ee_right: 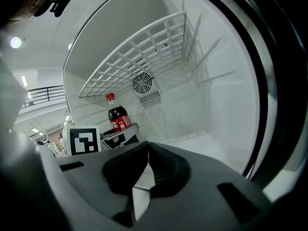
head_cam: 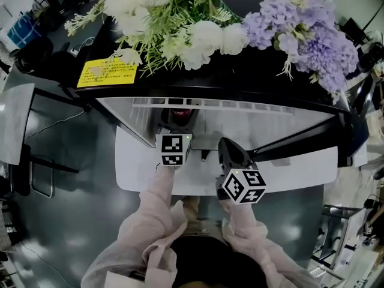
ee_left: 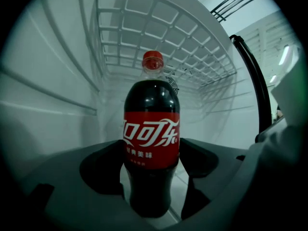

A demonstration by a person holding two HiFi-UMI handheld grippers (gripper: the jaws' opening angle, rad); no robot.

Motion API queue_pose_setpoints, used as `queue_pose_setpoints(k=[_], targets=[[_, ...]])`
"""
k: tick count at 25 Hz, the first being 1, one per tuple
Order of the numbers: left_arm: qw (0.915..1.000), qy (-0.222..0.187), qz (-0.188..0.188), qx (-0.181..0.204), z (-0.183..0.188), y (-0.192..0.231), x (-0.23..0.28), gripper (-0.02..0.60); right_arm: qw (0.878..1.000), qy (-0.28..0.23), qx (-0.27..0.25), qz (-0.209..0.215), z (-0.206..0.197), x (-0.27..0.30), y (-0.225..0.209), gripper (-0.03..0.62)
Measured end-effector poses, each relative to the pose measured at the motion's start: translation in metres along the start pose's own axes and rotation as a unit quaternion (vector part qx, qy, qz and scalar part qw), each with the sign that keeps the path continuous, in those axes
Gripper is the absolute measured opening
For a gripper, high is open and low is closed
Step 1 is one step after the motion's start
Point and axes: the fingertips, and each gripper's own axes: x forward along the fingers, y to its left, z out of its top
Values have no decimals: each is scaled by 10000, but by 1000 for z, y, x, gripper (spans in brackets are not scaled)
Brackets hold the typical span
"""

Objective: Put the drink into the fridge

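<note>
Cola bottle (ee_left: 151, 143) upright on the white floor of the open fridge (head_cam: 273, 125), red cap up, red label facing outward, well forward of the back wall and under the wire shelf (ee_left: 144, 37). Left claw (ee_left: 151, 154) inside the fridge at the bottle's lower half, open at full spread, one jaw on each side of the label and just beside it, not clamped; bottle resting on its own base between them. Right claw (ee_right: 146, 153) closed and empty, jaws met at the tips, held at the mouth of the fridge to the right of the left claw. From the right claw's camera: bottle small at the left, near the left wall, with the marker cube (ee_right: 84, 140) of the left claw in front of it and a round fan grille (ee_right: 142, 83) on the back wall behind. From the head camera: both claws side by side at the fridge opening, pale sleeves (head_cam: 157, 212) behind them, only the bottle's red cap and dark shoulder visible past the left cube. On top of the fridge, white and purple flowers (head_cam: 198, 23) with green leaves, plus a yellow sticker (head_cam: 107, 72) near the left edge.
</note>
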Motion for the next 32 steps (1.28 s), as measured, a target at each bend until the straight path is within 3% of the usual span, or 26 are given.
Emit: queue_pose_setpoints(k=[22, 32], targets=[[9986, 328, -212, -353, -21, -8, -54, 347, 9999, -131, -67, 86, -6, -16, 31, 14], [9969, 357, -439, -555, -19, -21, -88, 226, 9998, -192, -75, 71, -5, -22, 35, 14]])
